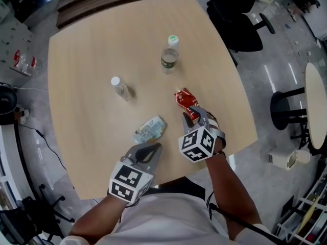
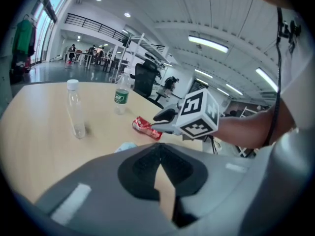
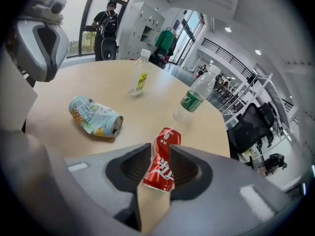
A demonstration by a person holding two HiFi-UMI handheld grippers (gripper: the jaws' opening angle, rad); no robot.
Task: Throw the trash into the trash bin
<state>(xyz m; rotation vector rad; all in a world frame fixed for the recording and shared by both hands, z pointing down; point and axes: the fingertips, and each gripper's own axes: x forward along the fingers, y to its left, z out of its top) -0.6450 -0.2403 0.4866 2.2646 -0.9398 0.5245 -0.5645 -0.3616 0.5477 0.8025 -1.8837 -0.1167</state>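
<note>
Table (image 1: 102, 45): two bottles (image 1: 171, 52), two cans (image 1: 150, 129); left gripper (image 1: 152, 148) closed, right gripper (image 1: 193, 115) open round one

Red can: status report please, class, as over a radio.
Right gripper open, straddling red can on table. Left gripper shut, empty. Pale crushed can, green-label bottle, small bottle well clear. Bin not in view.

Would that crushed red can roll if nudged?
Probably not: the crushed red metal can lies bent on the wooden table, so it should skid, not roll. Crumpled like that, it's likely empty and light, and may buckle further if squeezed.
</note>
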